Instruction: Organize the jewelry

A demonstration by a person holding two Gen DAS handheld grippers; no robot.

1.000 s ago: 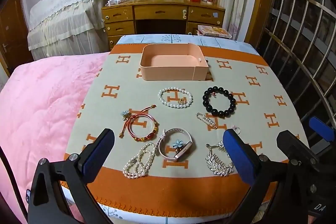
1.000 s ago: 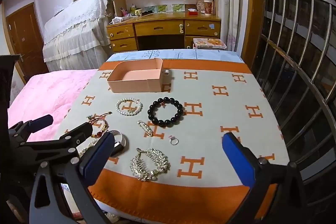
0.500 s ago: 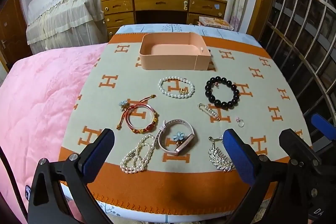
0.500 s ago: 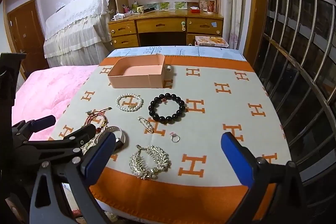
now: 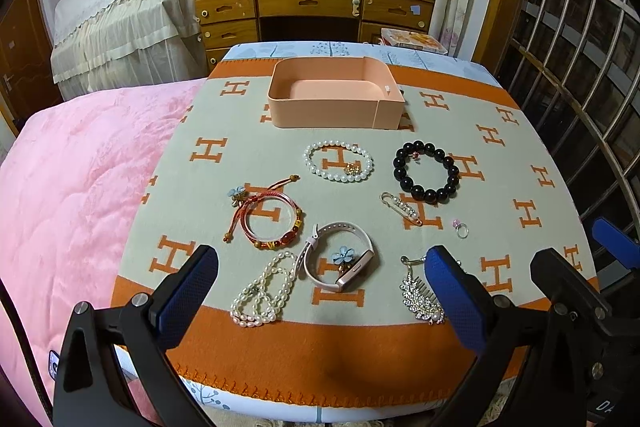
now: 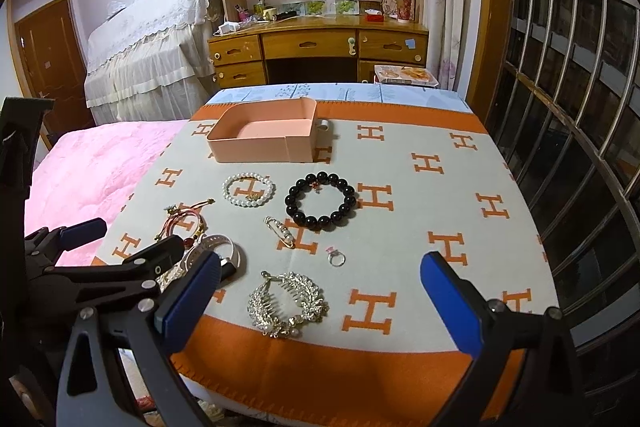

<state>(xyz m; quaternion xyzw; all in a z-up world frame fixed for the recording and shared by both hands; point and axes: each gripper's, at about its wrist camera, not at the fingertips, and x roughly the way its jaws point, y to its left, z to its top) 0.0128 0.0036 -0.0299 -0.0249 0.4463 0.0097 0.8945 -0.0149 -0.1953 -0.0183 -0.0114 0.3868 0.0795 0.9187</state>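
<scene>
A peach open box (image 5: 334, 99) (image 6: 264, 141) stands at the far side of the cloth. In front of it lie a white pearl bracelet (image 5: 338, 161) (image 6: 248, 189), a black bead bracelet (image 5: 425, 171) (image 6: 320, 201), a pearl safety pin (image 5: 401, 207) (image 6: 279, 231), a small ring (image 5: 461, 228) (image 6: 336, 258), a red cord bracelet (image 5: 267, 217), a pink watch (image 5: 340, 261), a pearl strand (image 5: 262, 291) and a silver hair comb (image 5: 420, 297) (image 6: 287, 305). My left gripper (image 5: 320, 299) hovers open above the near edge. My right gripper (image 6: 320, 303) is open too, empty, just right of it.
The orange-and-grey H-pattern cloth (image 5: 500, 163) covers a small table. A pink quilted bed (image 5: 72, 179) adjoins it on the left. A wooden desk with drawers (image 5: 312, 11) stands behind, and a barred window (image 6: 572, 115) runs along the right.
Both grippers have risen and tilted slightly, so the jewelry sits lower and nearer in view. Nothing on the cloth has moved; both stay open.
</scene>
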